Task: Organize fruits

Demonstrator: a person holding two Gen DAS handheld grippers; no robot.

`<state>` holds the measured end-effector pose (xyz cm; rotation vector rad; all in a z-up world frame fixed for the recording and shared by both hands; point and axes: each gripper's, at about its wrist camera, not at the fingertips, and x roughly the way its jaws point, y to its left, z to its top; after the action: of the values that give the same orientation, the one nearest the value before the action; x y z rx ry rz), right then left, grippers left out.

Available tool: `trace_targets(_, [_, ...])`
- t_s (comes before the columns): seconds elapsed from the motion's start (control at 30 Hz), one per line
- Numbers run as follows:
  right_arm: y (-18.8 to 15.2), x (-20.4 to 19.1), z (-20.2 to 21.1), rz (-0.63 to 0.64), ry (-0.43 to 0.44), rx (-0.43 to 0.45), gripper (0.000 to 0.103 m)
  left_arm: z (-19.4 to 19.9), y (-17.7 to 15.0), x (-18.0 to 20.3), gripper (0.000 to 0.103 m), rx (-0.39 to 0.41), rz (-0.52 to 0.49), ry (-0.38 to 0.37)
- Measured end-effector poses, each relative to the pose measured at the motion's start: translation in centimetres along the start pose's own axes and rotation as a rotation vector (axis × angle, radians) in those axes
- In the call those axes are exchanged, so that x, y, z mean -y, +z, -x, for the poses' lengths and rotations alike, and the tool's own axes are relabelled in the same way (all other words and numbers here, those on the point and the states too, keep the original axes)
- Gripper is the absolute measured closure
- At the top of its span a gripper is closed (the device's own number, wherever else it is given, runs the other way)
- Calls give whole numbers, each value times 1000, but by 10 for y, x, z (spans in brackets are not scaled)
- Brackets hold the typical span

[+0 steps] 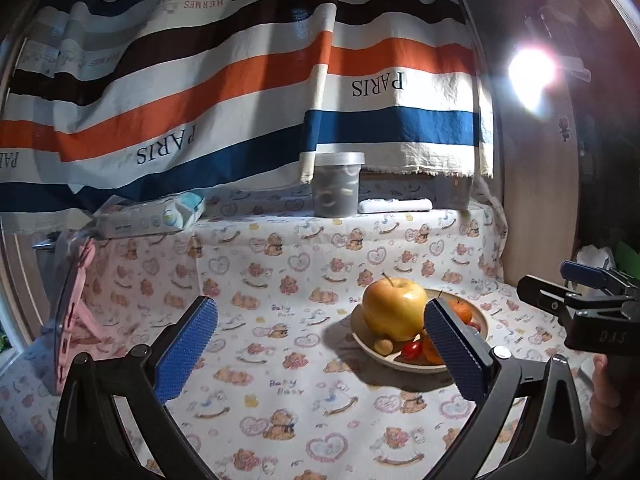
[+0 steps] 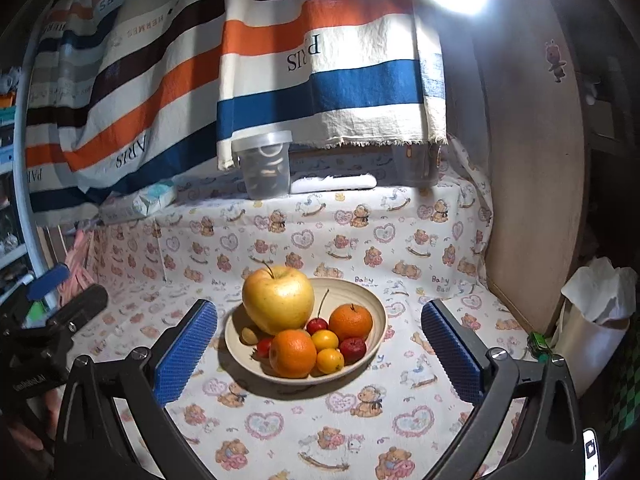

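Observation:
A cream bowl (image 2: 374, 304) sits on the bear-print cloth. It holds a big yellow apple (image 2: 278, 300), two oranges (image 2: 293, 353) (image 2: 351, 322), small yellow fruits (image 2: 325, 339), red cherries (image 2: 353, 350), a cherry tomato (image 2: 263, 346) and a beige nut-like piece (image 2: 249, 336). My right gripper (image 2: 320, 308) is open just short of the bowl, its blue pads either side, holding nothing. My left gripper (image 1: 320, 306) is open over bare cloth left of the bowl (image 1: 362, 344) and apple (image 1: 394, 308); its right pad hides part of the fruit.
A lidded plastic tub (image 2: 266, 168), a white remote (image 2: 334, 183) and a wipes pack (image 1: 152, 216) line the back under a hanging striped cloth. A pink stand (image 1: 76, 320) is at the left. A wooden panel (image 2: 532, 200) and a white tissue holder (image 2: 596, 312) are at the right.

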<state>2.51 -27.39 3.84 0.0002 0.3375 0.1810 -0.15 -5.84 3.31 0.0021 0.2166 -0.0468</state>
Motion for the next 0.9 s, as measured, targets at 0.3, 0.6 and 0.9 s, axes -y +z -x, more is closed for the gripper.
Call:
trace_targets(0.3, [-23,-9,-3,45,-41,10,1,2,-22,3,0,12,-15,29])
trace_targets(0.6, [-29,-10,-8,59,-75,25,1,-9,-29,0,0,-30,-8,55])
trace_targets(0.9, [-30,-14,-6,75,-69,44,1,-17,-33,-19,0,-91,85,109])
